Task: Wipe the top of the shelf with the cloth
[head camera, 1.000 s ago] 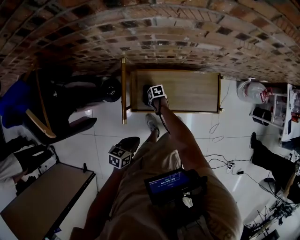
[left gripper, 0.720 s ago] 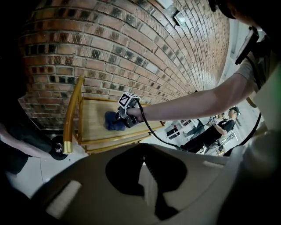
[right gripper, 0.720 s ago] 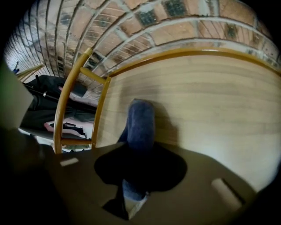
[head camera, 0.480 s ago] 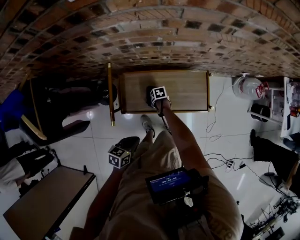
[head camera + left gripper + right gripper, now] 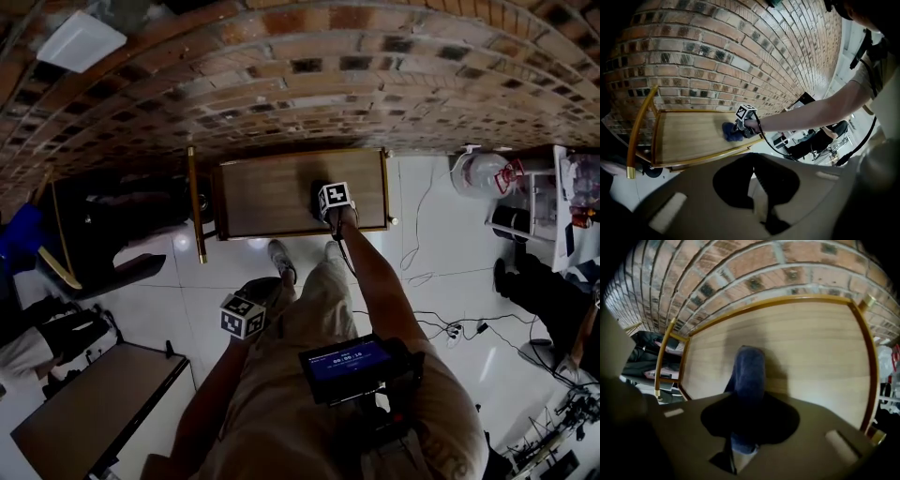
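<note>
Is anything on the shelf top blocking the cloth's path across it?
Nothing visible does. The right gripper holds the cloth against the shelf top, and the wood around it is bare out to the gold rail.

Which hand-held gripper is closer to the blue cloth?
Right. The right hand-held gripper clamps the blue cloth on the shelf top; the left hand-held gripper is off the shelf.
</note>
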